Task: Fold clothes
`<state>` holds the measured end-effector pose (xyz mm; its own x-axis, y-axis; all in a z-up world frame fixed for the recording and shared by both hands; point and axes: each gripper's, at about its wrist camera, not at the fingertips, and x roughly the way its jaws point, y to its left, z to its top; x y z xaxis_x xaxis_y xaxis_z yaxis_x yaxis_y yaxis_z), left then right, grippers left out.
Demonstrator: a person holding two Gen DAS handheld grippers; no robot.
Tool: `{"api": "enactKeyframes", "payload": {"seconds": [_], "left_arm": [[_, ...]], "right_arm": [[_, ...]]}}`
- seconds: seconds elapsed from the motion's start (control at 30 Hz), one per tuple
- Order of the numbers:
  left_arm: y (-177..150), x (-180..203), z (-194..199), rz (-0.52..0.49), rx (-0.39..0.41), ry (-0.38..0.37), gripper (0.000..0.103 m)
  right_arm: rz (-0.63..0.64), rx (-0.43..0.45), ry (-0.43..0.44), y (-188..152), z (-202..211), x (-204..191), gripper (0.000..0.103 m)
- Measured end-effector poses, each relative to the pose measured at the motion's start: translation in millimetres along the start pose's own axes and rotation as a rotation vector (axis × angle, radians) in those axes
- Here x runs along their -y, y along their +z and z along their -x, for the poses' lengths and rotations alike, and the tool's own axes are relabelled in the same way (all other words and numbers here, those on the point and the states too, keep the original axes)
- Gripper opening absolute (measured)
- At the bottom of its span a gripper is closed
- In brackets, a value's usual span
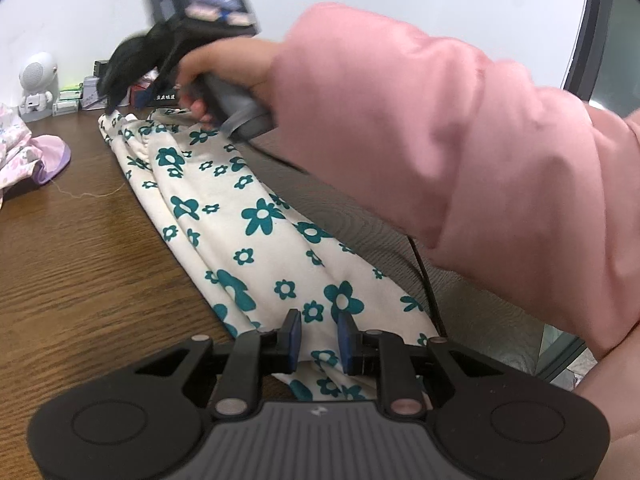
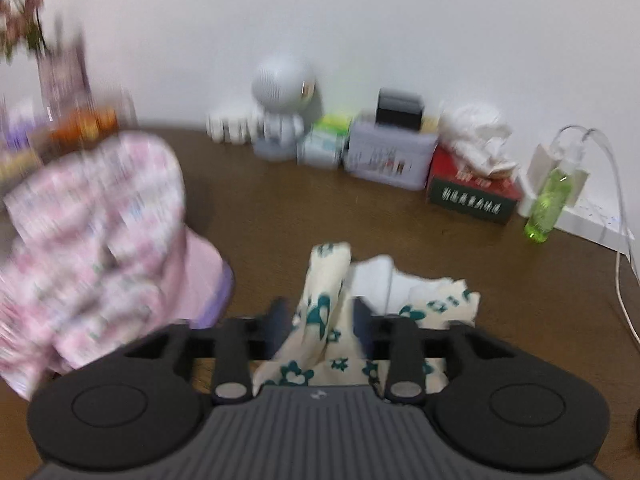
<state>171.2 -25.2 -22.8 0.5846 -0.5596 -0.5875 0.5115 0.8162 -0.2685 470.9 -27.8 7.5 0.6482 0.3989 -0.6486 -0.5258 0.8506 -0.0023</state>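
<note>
A cream garment with teal flowers (image 1: 256,216) lies in a long strip across the wooden table (image 1: 72,264). My left gripper (image 1: 320,338) is at its near end, jaws narrow, with fabric filling the gap between the blue pads. At the far end a hand in a pink sleeve (image 1: 420,132) holds my right gripper (image 1: 120,98) just above the cloth. In the blurred right wrist view my right gripper (image 2: 320,320) stands open, and a bunched fold of the floral garment (image 2: 324,288) rises loosely between its fingers.
A pink patterned garment (image 2: 96,232) is heaped on the left of the table. Along the back wall stand a white robot figure (image 2: 280,92), small boxes, a red tissue box (image 2: 472,192) and a green bottle (image 2: 550,204). A black cable (image 1: 428,284) trails beside the floral garment.
</note>
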Motion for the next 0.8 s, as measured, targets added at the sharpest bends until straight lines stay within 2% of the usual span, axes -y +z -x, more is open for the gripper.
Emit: {"api": "enactKeyframes", "payload": {"seconds": [0.03, 0.1, 0.13, 0.17, 0.2, 0.27, 0.3, 0.4, 0.5, 0.8], "left_arm": [[0.2, -0.3, 0.1, 0.007, 0.001, -0.009, 0.021], [0.6, -0.5, 1.2, 0.028, 0.009, -0.038, 0.043], [0.8, -0.1, 2.5, 0.043, 0.016, -0.056, 0.049], [1.3, 1.9, 4.2, 0.050, 0.029, -0.061, 0.063], [1.9, 4.3, 6.1, 0.053, 0.044, -0.063, 0.077], [3.3, 10.7, 13.4, 0.051, 0.085, -0.019, 0.092], [4.0, 14.0, 17.3, 0.049, 0.106, 0.005, 0.094], [5.7, 20.1, 29.4, 0.053, 0.152, 0.062, 0.097], [2.8, 21.9, 45.2, 0.069, 0.174, 0.083, 0.098], [-26.0, 26.3, 86.4, 0.168, 0.174, 0.224, 0.102]], "right_arm": [[-0.004, 0.021, 0.015, 0.2, 12.3, 1.3, 0.047], [-0.013, 0.064, 0.044, 0.1, 37.6, 4.8, 0.056], [-0.019, 0.089, 0.061, -1.4, 52.5, 8.3, 0.069], [-0.022, 0.117, 0.077, -3.8, 68.4, 11.3, 0.082], [-0.023, 0.146, 0.089, -6.6, 85.2, 14.3, 0.085], [-0.017, 0.196, 0.086, -13.9, 117.7, 17.7, 0.098], [-0.014, 0.218, 0.084, -17.8, 133.1, 19.2, 0.102], [-0.003, 0.266, 0.099, -34.8, 179.5, 24.6, 0.103], [0.008, 0.290, 0.120, -57.7, 221.9, 26.8, 0.103], [0.033, 0.273, 0.098, -145.8, 310.8, 15.0, 0.103]]}}
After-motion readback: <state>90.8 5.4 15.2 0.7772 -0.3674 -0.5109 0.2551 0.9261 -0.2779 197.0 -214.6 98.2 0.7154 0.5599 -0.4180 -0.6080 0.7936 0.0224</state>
